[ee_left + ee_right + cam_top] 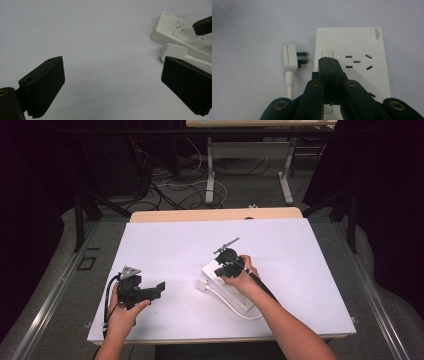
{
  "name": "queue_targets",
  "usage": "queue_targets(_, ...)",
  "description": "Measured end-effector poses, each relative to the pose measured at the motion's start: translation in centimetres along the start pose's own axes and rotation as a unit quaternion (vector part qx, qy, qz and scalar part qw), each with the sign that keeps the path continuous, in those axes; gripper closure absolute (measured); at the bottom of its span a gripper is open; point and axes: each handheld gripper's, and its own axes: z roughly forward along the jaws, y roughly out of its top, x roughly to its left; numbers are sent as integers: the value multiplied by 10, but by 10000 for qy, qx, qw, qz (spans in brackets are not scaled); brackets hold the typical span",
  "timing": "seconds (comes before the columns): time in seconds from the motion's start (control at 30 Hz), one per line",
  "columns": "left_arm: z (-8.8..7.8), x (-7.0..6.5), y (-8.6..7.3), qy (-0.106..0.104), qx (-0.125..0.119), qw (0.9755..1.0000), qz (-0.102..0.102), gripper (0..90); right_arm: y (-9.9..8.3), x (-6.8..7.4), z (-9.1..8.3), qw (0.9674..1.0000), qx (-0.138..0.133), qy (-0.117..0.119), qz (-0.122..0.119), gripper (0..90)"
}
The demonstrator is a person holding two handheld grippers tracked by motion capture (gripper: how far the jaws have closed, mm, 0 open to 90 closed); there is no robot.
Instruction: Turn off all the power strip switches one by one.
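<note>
The right gripper (pixel 329 60) has its fingers pressed together with nothing between them, tips down on the switch (pixel 327 54) of the strip (pixel 362 40). The left gripper (pixel 112 85) has its fingers spread wide and empty, resting near the bench's front left, well apart from the strip.

The bench (pixel 165 245) is covered in white, and the strip lies right of its middle, under the right hand (pixel 242 279). Its own cable (pixel 235 306) loops round in front, and the plug (pixel 289 60) lies flat just beside the strip, prongs toward it, not in a socket.

Risk, as I judge it: nothing steadies the strip, so a slanted push on the switch could slide or tip it, or the closed tips could skid off onto the sockets (pixel 358 61). It could also nudge the loose plug.

There are no containers here.
</note>
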Motion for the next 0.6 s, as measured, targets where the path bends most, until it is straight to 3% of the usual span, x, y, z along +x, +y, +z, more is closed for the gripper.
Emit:
queue_targets(0.1,0,0,0,-6,21,10000,2,50,2,0,-1,10000,-16,32,13,900)
queue_targets(0.13,0,0,0,1,3,10000,-2,50,2,2,1,9995,-172,46,241,900)
queue_targets(0.17,0,0,0,2,0,10000,-6,51,4,-1,-1,10000,3,-23,-5,900)
queue_targets(0.27,0,1,0,-10,54,10000,14,51,6,0,2,9997,-214,29,126,900)
queue_targets(0.33,0,1,0,-9,49,10000,13,51,7,-1,4,9993,-365,14,48,900)
queue_targets(0.37,0,1,0,-4,42,10000,2,51,10,-1,0,10000,-39,34,46,900)
queue_targets(0.5,0,1,0,-11,42,10000,-16,52,11,-1,4,9997,-230,27,74,900)
queue_targets(0.53,0,1,0,-12,42,10000,-19,52,13,0,3,9998,-40,-9,174,900)
queue_targets(0.6,0,1,0,-12,41,10000,-19,52,14,-1,3,9999,31,-47,133,900)
